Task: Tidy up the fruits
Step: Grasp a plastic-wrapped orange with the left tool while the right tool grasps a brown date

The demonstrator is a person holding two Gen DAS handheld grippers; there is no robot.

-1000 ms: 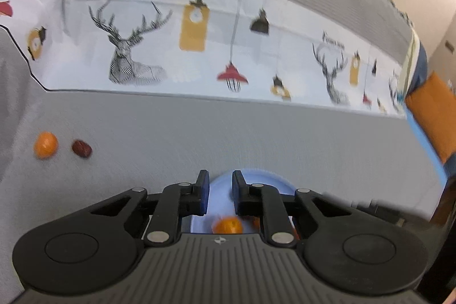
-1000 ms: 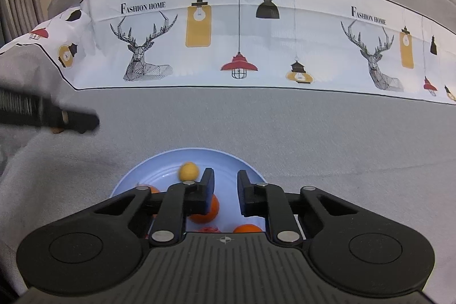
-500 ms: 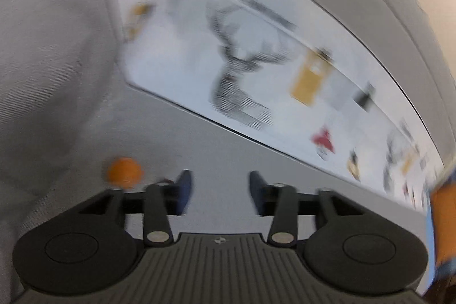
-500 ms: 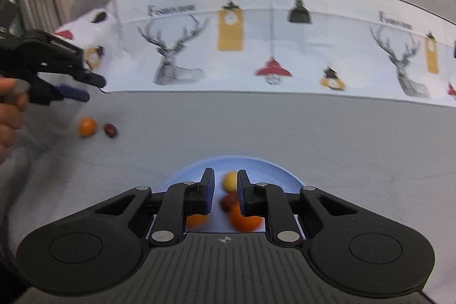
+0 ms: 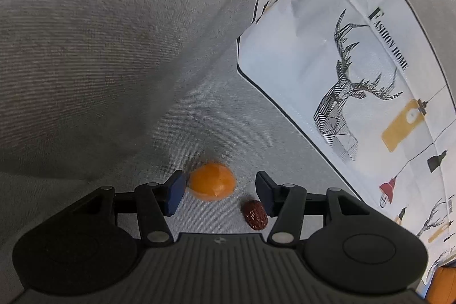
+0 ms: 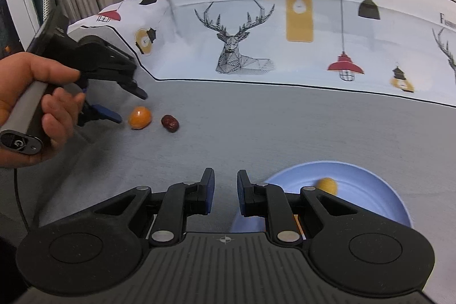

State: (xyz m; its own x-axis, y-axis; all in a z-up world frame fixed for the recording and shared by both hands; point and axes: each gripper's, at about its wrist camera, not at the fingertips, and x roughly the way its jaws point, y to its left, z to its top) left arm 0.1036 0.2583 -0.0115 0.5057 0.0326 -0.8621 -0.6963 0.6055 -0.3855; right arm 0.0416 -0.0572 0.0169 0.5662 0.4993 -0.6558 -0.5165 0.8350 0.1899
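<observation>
Left tool point(image 5: 216, 190) open, jaws straddling orange kumquat point(image 5: 212, 182) lower centre; red date point(image 5: 255, 214) beside right jaw. Risk: closing pinches date too, kumquat rolls. Right tool point(image 6: 223, 191) nearly closed, empty, beside blue plate point(image 6: 370, 190).
</observation>
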